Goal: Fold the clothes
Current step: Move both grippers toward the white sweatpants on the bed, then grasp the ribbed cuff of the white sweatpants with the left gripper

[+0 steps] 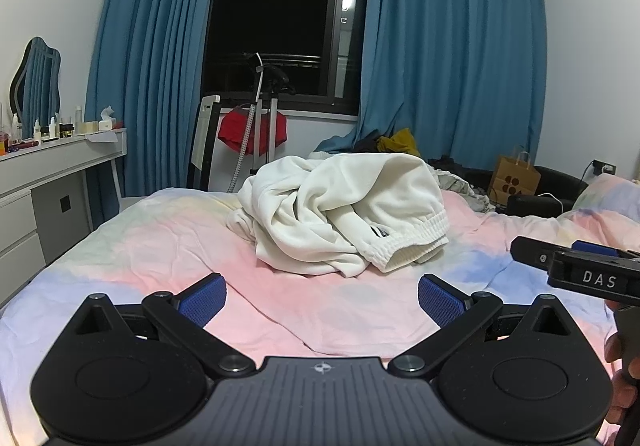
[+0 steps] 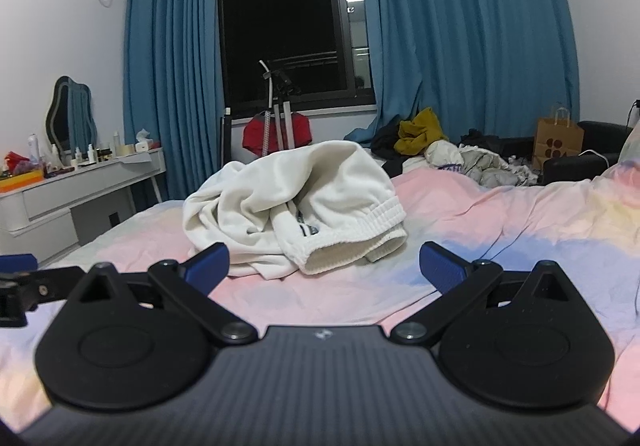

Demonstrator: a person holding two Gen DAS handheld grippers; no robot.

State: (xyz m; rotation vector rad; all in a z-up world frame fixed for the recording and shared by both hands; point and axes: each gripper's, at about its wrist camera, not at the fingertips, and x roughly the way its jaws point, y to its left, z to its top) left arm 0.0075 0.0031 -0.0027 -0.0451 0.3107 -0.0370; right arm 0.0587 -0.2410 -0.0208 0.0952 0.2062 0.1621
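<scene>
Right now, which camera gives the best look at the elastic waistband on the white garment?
The right wrist view: the elastic waistband sits nearer and more central, its ribbing and opening clear. The left wrist view shows the same waistband farther off, right of centre, still unobstructed. Neither claw touches the garment.

right gripper [image 1: 576, 266] cut off by frame edge; garment label [image 2: 306, 228] unreadable.
</scene>
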